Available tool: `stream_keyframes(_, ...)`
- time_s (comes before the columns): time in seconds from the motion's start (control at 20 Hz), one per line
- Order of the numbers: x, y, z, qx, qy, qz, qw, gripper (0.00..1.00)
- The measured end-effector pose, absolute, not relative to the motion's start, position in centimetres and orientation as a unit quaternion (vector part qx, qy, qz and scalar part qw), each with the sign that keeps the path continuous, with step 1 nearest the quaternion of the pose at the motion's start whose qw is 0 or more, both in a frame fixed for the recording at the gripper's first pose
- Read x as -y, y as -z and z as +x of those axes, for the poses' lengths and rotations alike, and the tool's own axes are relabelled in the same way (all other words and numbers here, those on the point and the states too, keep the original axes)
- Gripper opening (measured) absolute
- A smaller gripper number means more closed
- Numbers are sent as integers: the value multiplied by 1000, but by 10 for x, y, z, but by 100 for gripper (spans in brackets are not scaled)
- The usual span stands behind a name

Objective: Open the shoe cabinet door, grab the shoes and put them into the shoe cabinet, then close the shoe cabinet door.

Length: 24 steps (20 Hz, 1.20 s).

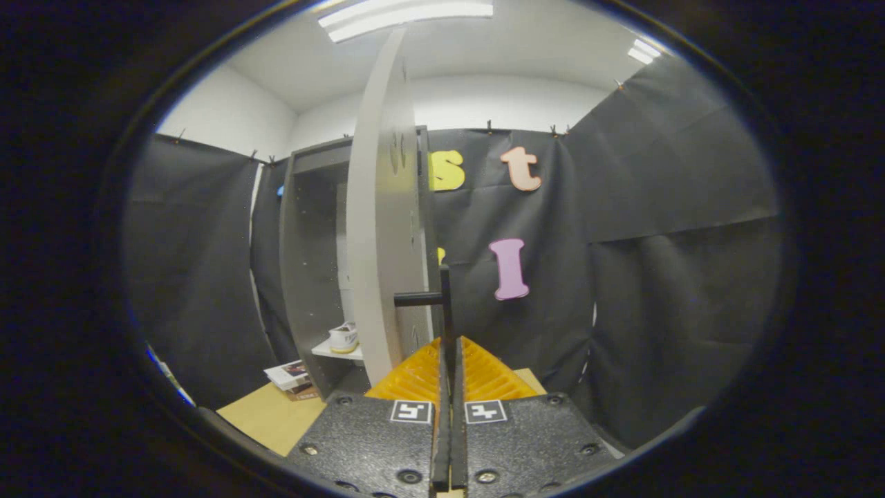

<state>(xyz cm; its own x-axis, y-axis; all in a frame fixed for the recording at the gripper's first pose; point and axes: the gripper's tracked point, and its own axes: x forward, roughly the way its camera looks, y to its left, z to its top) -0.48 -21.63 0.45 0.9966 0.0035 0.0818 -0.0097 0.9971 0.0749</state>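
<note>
You are clamping the gripper point(449, 346) on the white cabinet door's point(380, 228) black bar handle point(444, 304); white shoe point(343, 337) shelved, closing swing comes next.

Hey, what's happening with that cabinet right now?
The hand-held gripper is shut on the black door handle of the shoe cabinet. Its door stands swung open, seen edge-on just ahead of the fingers. Inside, a white shoe already sits on a shelf. A small box lies on the wooden floor beside the cabinet.
</note>
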Motion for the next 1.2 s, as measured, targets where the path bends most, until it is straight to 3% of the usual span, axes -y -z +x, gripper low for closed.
stream_keyframes(0.1, 218, -3, -6, 37, -19, 31, 999, 4)
stream_keyframes(0.45, 220, 15, -41, 37, 21, 16, 999, 8)
stream_keyframes(0.7, 198, 33, -90, 91, 57, 8, 994, 100)
stream_keyframes(1.2, 110, 101, -99, 93, -10, 15, 996, 100)
